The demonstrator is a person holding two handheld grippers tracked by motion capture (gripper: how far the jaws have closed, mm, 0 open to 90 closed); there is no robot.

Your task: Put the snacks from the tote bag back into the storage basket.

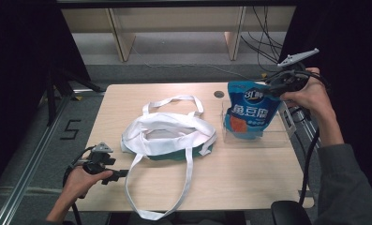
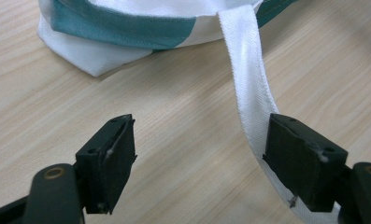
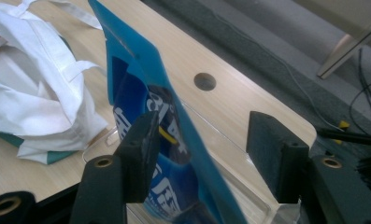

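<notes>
A white tote bag with a teal band (image 1: 167, 133) lies open at the middle of the table, its long strap (image 1: 188, 173) looping toward the front edge. A blue snack pouch (image 1: 249, 110) stands upright in a clear plastic tray (image 1: 279, 139) at the right. My right gripper (image 1: 273, 87) is at the pouch's top right corner. In the right gripper view its jaws (image 3: 206, 119) stand open with the pouch's edge (image 3: 174, 154) between them, close to the left jaw. My left gripper (image 1: 122, 174) is open low over the table at the front left, the strap (image 2: 248, 84) running past its right jaw (image 2: 203, 122).
A round cable hole (image 1: 219, 94) sits in the tabletop behind the tray. Black cables (image 1: 268, 42) hang at the back right, beyond the table edge. Wooden shelf legs (image 1: 122, 42) stand on the floor behind. Bare wood (image 1: 249, 173) shows in front of the tray.
</notes>
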